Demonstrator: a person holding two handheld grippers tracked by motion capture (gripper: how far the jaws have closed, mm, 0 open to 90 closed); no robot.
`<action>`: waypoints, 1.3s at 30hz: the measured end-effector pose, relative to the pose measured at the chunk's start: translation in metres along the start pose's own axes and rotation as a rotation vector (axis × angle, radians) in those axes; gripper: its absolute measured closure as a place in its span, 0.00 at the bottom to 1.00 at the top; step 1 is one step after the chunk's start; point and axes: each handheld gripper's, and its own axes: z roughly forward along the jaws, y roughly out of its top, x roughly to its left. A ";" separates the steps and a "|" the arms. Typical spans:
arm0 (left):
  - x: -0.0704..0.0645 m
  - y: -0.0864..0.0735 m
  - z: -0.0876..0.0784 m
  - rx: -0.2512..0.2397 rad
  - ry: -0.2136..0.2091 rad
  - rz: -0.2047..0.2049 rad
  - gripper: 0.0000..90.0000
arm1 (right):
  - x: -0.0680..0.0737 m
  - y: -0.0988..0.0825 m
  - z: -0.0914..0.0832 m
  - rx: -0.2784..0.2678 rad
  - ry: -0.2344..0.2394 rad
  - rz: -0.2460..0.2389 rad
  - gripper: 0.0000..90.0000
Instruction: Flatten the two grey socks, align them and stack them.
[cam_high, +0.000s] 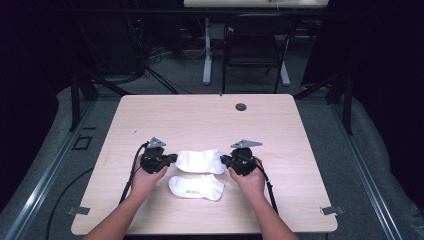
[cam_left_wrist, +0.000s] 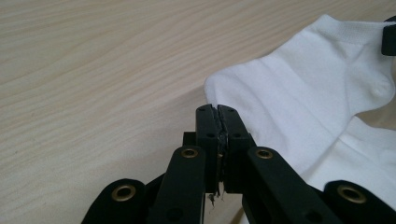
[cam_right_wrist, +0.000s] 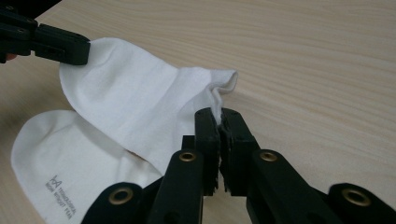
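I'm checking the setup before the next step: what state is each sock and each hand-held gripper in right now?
Upper sock: pinched at both ends, stretched between the two grippers.
Lower sock: lying flat on the table, printed side up, not gripped.
Left hand-held gripper: shut on the upper sock's one end.
Right hand-held gripper: shut on its other end, cloth bunched between the jaws.

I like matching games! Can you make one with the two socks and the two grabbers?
1 far sock
2 near sock
3 left gripper
4 right gripper

a lies flat, grey print on it
b pinches the far sock's left end
c held at both ends
d pinches the far sock's right end

Pairs: 1-c, 2-a, 3-b, 4-d
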 end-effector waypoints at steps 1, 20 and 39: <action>-0.002 0.001 -0.003 0.005 -0.001 0.006 0.99 | 0.002 0.001 -0.003 0.003 0.004 -0.007 0.96; -0.033 -0.026 -0.050 0.023 -0.041 0.044 0.99 | 0.042 -0.020 -0.047 0.016 0.055 -0.039 0.96; -0.034 -0.047 -0.039 0.059 -0.022 0.067 0.98 | 0.044 -0.042 -0.032 0.041 0.063 -0.054 0.96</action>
